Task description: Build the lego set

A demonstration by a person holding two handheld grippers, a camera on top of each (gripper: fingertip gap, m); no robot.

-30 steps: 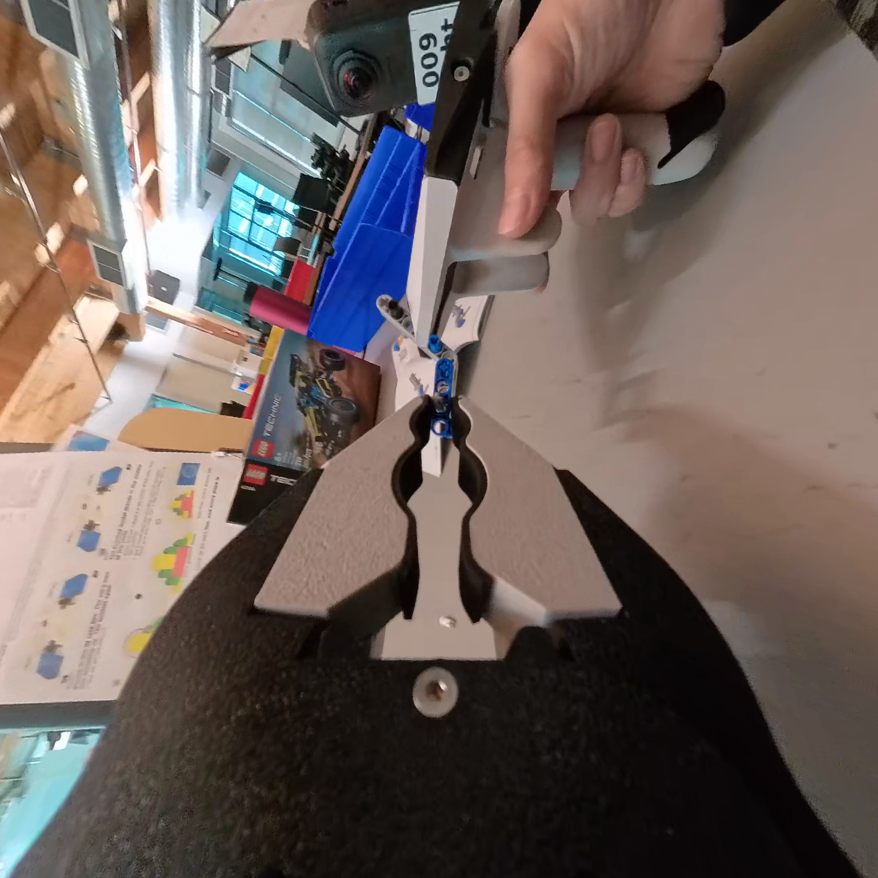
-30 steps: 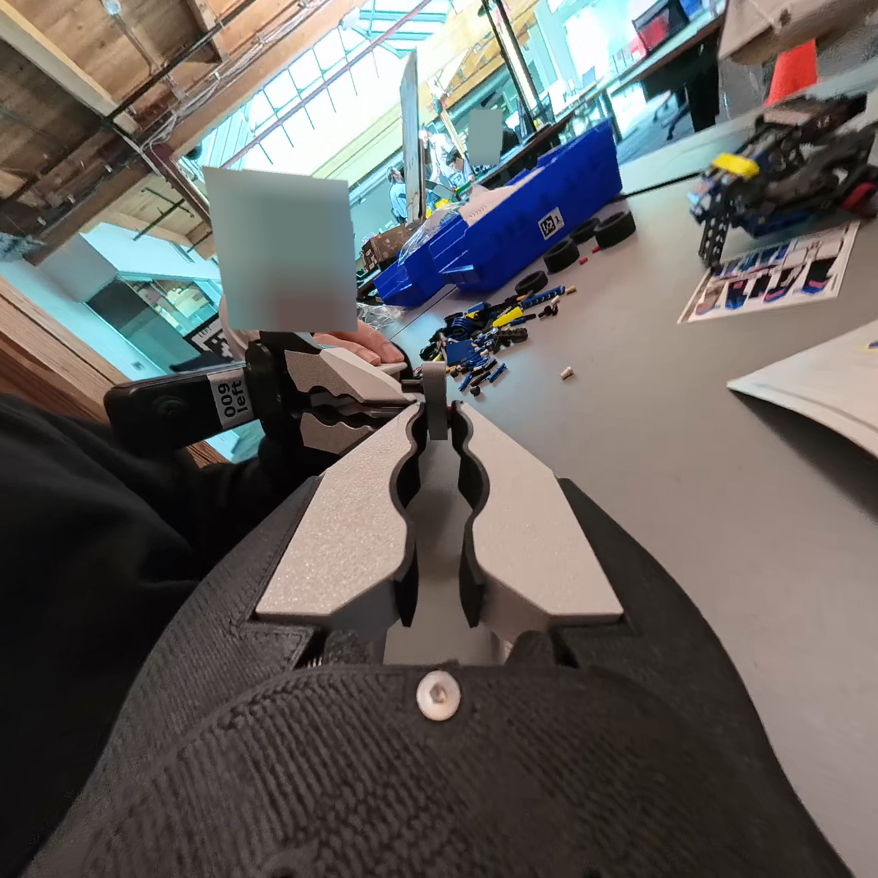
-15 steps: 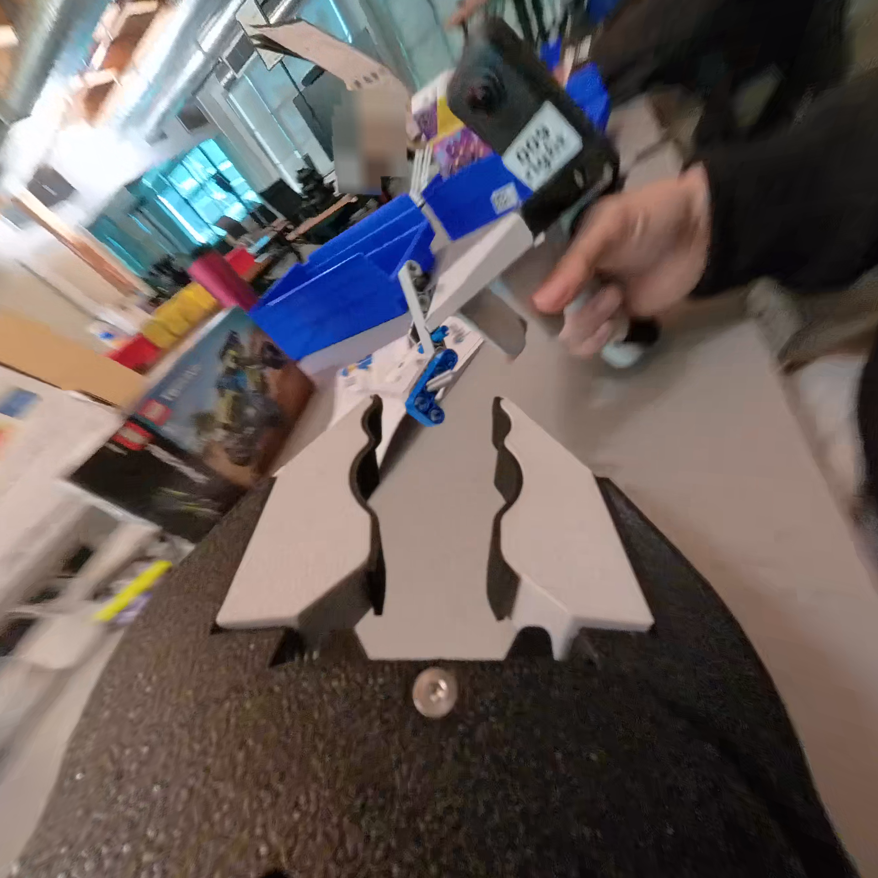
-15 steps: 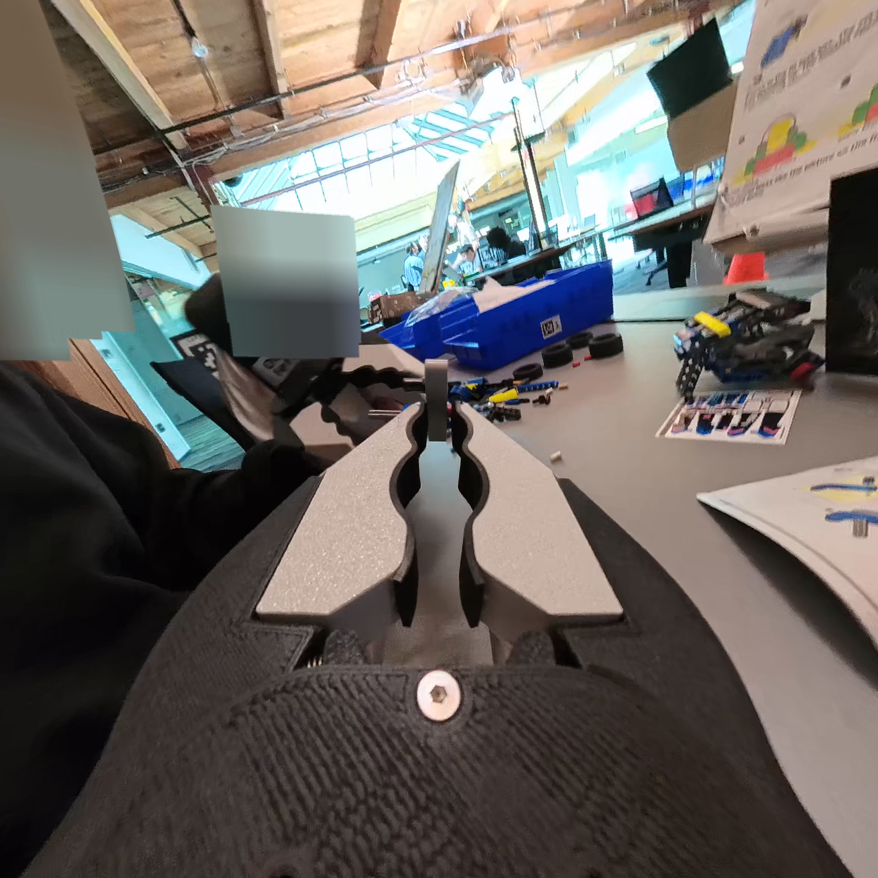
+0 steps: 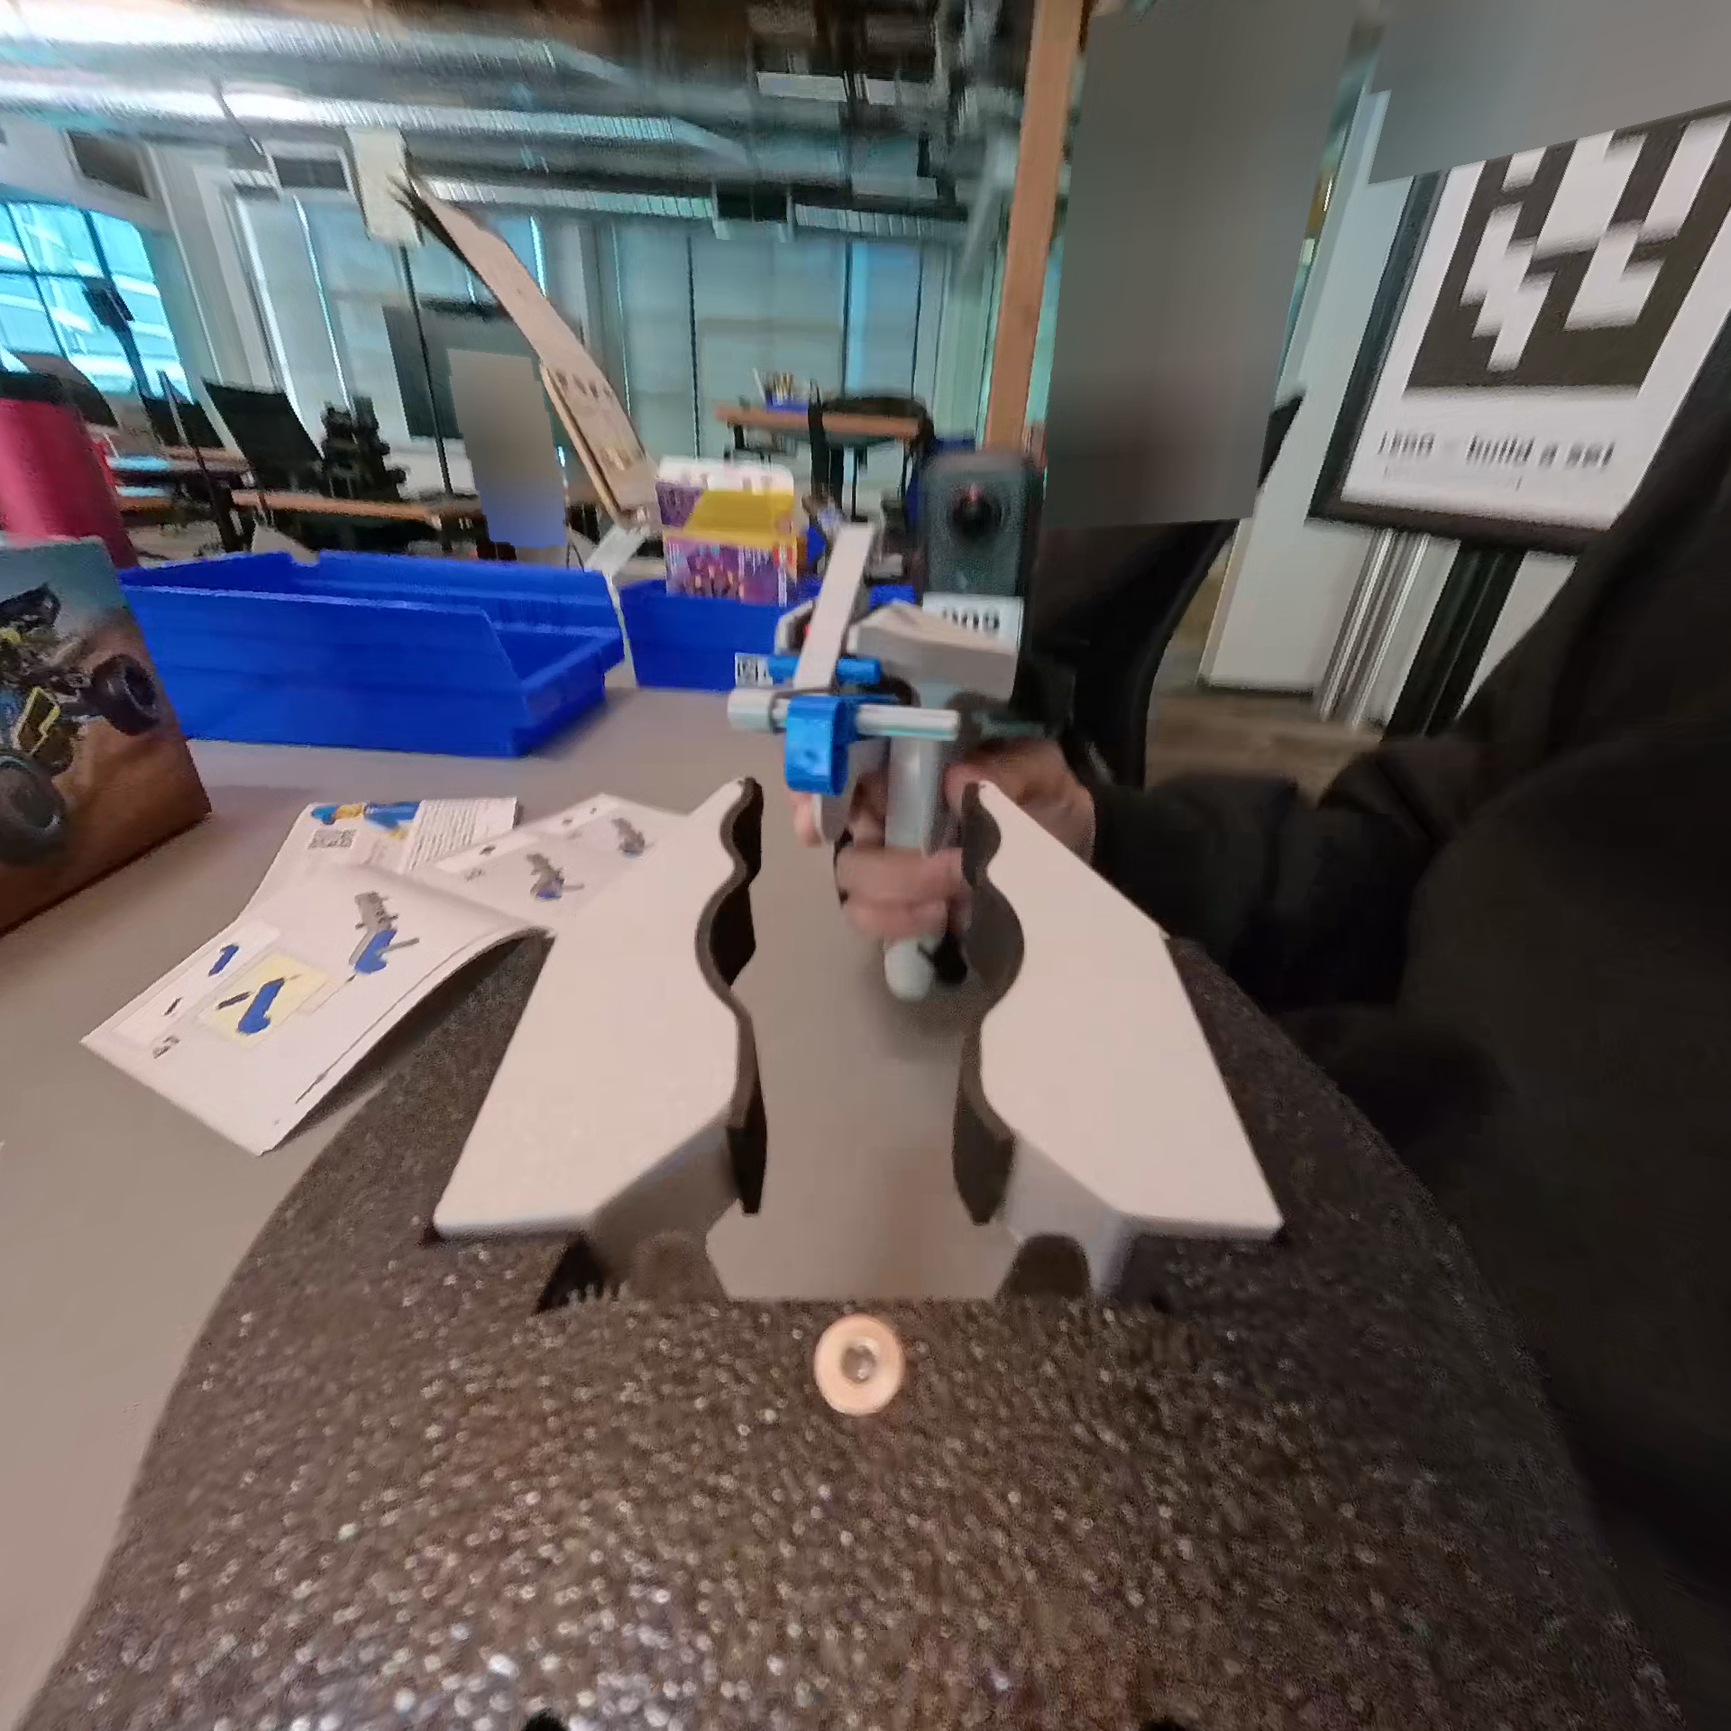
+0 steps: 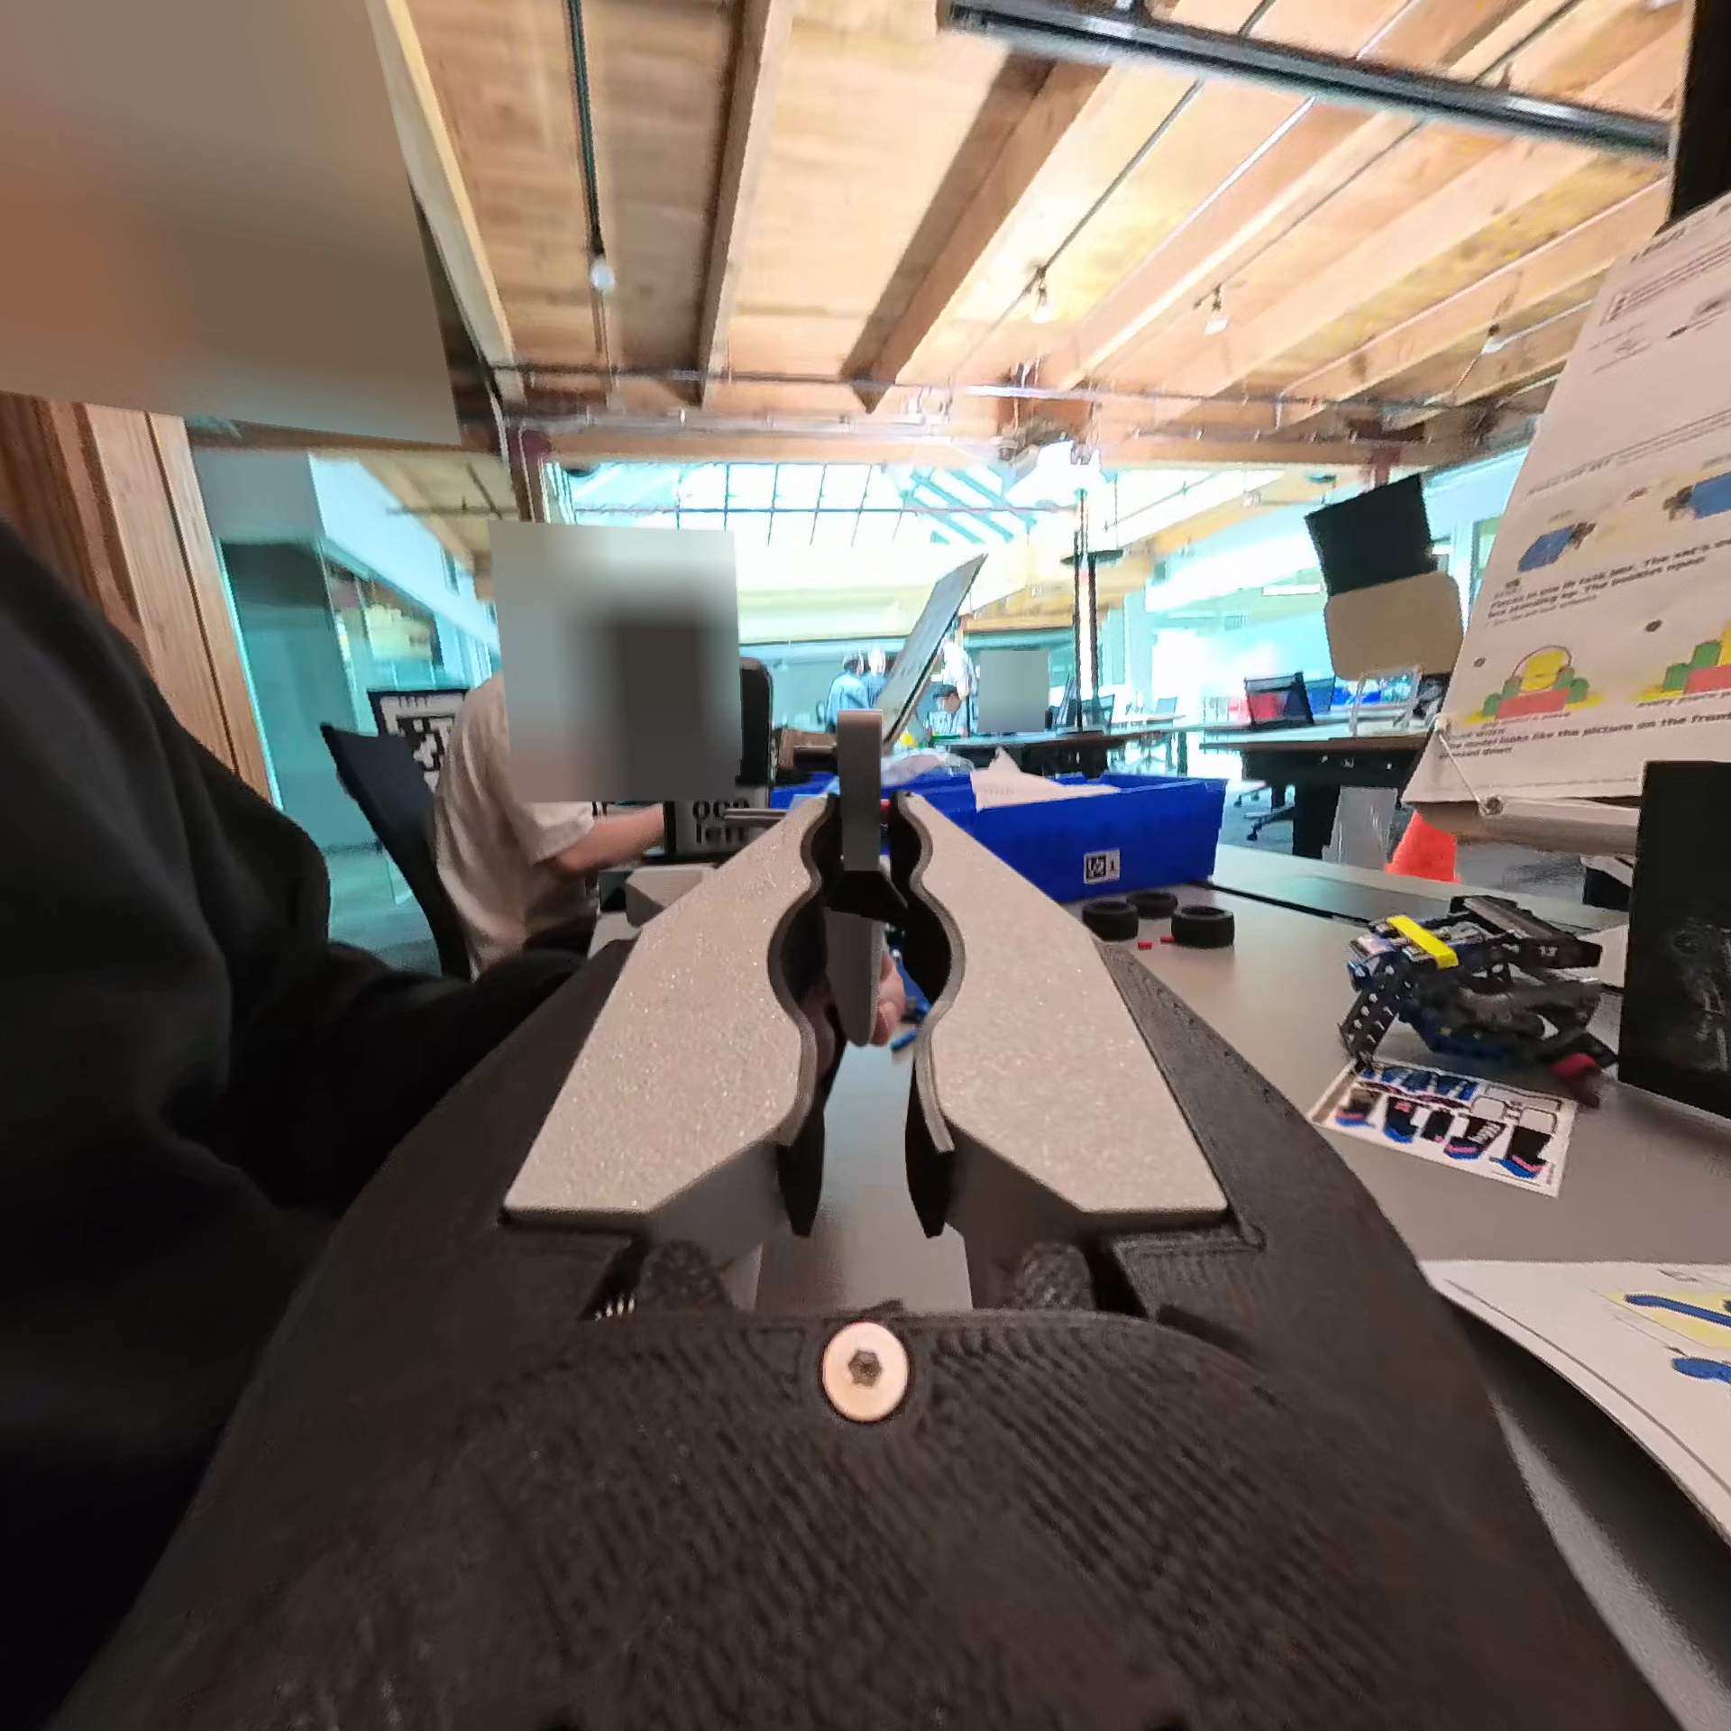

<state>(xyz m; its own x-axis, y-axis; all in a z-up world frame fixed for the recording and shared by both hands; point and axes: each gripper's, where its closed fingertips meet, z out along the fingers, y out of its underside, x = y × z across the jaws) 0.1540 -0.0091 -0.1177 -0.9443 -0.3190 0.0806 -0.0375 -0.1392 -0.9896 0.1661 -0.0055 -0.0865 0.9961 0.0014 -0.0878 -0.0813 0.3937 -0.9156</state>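
- left tool [image 5: 857,806]: fingers spread wide apart, nothing between them, held above the grey desk [image 5: 112,1246].
- right tool [image 6: 862,815]: fingers pressed onto a grey lego beam [image 6: 859,796] that stands upright between the tips.
- same right tool in the left wrist view [image 5: 899,656], facing the camera, gripped from below by a hand [image 5: 904,871] in a dark sleeve.
- lego assembly [image 5: 824,712] at its tips: grey beam tilted upward, blue connector and a light grey axle lying crosswise; raised off the desk, just beyond the spread left fingers.
- open instruction booklet [image 5: 328,946] flat on the desk, left of the left tool.
- set box [image 5: 66,740] upright at the left edge, beyond the booklet.
- blue bins [image 5: 375,646] at the far side of the desk.
- partly built vehicle [image 6: 1480,983] on the desk, right of the right tool, beside a sticker sheet [image 6: 1442,1124].
- three loose black tyres [image 6: 1161,918] in front of a blue bin [image 6: 1077,834].
- printed sheet [image 6: 1611,562] hanging at the right edge.
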